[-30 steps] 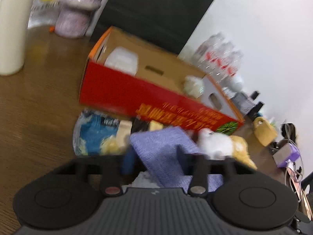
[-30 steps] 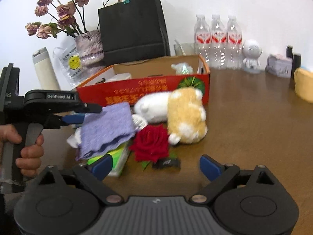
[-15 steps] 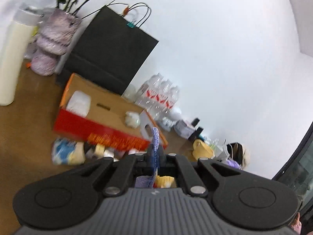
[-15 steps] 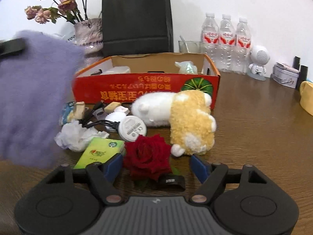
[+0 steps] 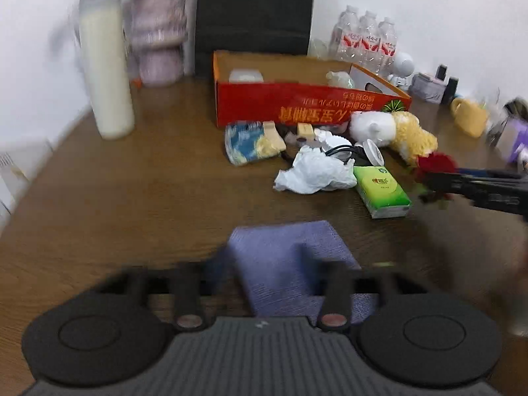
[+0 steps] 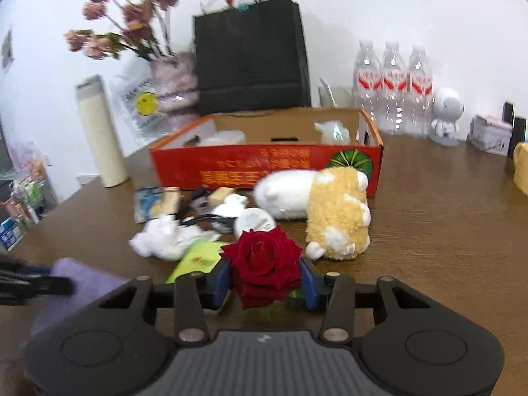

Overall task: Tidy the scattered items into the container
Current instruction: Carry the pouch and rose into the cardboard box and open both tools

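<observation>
Half a second ago the purple cloth (image 5: 290, 257) was up in the air, pinched in the left tongs (image 5: 269, 260). Now it lies flat on the brown table (image 5: 132, 198), near the camera, and the left tongs are apart with a finger on each side of it. That part of the picture is blurry, so you cannot tell if the fingers touch the cloth.

The right tongs (image 6: 264, 279) were wide apart before. Now their blue pads (image 6: 221, 279) are pressed on both sides of the red rose (image 6: 264, 260), holding it. In the left view the rose (image 5: 434, 165) sits at the tip of the right tongs (image 5: 439, 181), near the green tissue pack (image 5: 382, 191).

The red box (image 6: 264, 165) stands at the back of the table, open on top. A white wrapped thing (image 6: 333, 130) is inside it. Just in front of the box lies the white and yellow plush toy (image 6: 316, 204), touching its front wall. A crumpled white paper (image 5: 313, 175), a round white thing with a black cord (image 5: 371, 151) and a blue and yellow packet (image 5: 250, 142) lie in a heap beside it.

A tall cream bottle (image 5: 107, 76), a black bag (image 6: 250, 56) and three water bottles (image 6: 394, 85) stand behind the box.
</observation>
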A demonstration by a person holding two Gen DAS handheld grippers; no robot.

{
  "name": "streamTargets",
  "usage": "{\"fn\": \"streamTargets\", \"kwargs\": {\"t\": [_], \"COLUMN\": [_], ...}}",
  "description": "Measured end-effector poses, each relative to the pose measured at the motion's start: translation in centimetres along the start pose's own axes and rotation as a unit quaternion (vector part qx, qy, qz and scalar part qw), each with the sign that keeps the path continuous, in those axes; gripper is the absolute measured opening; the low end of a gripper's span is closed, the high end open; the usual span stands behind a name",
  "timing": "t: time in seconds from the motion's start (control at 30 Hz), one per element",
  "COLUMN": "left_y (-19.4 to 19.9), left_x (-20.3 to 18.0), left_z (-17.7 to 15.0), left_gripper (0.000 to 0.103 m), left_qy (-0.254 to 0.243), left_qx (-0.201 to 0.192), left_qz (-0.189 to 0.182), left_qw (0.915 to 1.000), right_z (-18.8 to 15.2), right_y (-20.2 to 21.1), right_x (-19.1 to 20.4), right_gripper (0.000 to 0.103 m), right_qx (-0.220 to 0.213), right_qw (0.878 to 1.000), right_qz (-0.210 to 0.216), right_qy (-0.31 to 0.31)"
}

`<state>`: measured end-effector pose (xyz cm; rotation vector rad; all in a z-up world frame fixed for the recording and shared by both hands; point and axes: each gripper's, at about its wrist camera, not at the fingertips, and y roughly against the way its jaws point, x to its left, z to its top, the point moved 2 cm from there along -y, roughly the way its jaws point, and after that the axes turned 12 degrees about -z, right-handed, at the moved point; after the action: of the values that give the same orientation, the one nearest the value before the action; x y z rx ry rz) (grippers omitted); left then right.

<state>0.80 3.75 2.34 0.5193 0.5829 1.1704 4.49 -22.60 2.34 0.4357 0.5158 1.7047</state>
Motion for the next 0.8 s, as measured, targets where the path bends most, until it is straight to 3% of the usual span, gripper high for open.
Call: {"fn": "streamTargets", "kwargs": {"t": [0.03,0.1,0.13,0.23,0.27,0.33,0.37,0.4,0.47,0.53,0.7,0.8], "left_y": [0.2,0.4,-0.1,-2.2,-2.5,-2.0,-1.5,-1.1,-0.4,-0.1,1.9,3.6], "left_x": [-1.0,-3.2,-4.1,-5.9,-6.1,-6.0,-5.7,-5.5,-5.4,-5.2,-5.4,-5.2], "left_z": [-0.2,-0.8,-1.1,-2.0,-2.4,-2.7,-2.8,-2.9,-3.5,-3.8,-3.8,-2.8], "left_gripper": [0.070,0.088,0.092,0.091,0.087,0.065,0.046,0.037,0.019,0.004,0.003,0.003], "left_qy": [-0.012,-0.029,-0.035,-0.067,-0.077,-0.076,-0.062,-0.056,-0.068,-0.050,-0.035,-0.025], "left_qx": [-0.003,-0.009,-0.008,0.013,0.014,0.008,0.012,0.012,0.007,0.005,-0.032,-0.066], "left_qz": [0.001,-0.015,-0.020,0.024,0.033,0.002,-0.028,-0.040,-0.034,-0.043,-0.032,-0.030], "left_qw": [0.9999,0.9994,0.9991,0.9974,0.9964,0.9971,0.9976,0.9976,0.9970,0.9978,0.9984,0.9971], "right_z": [-0.5,-1.6,-2.2,-3.4,-3.7,-4.0,-4.1,-4.2,-4.2,-4.3,-5.0,-5.2], "right_y": [0.9,2.2,2.6,3.3,3.5,4.0,4.2,4.5,4.6,4.3,4.2,4.7], "right_x": [0.1,0.2,0.2,0.4,0.4,0.6,0.7,0.8,1.0,1.5,3.2,3.3], "right_gripper": [0.043,0.044,0.044,0.044,0.044,0.046,0.048,0.049,0.051,0.054,0.055,0.040], "right_qx": [0.001,0.010,0.014,0.024,0.026,0.026,0.026,0.025,0.022,0.026,0.025,0.023], "right_qw": [1.000,1.000,1.000,0.999,0.999,0.999,0.999,0.999,0.999,0.999,0.997,0.997], "right_qz": [0.003,0.001,0.002,0.008,0.006,0.010,0.013,0.017,0.023,0.021,0.005,0.013], "right_qy": [0.011,0.025,0.027,0.024,0.024,0.026,0.025,0.025,0.026,0.032,0.072,0.073]}}
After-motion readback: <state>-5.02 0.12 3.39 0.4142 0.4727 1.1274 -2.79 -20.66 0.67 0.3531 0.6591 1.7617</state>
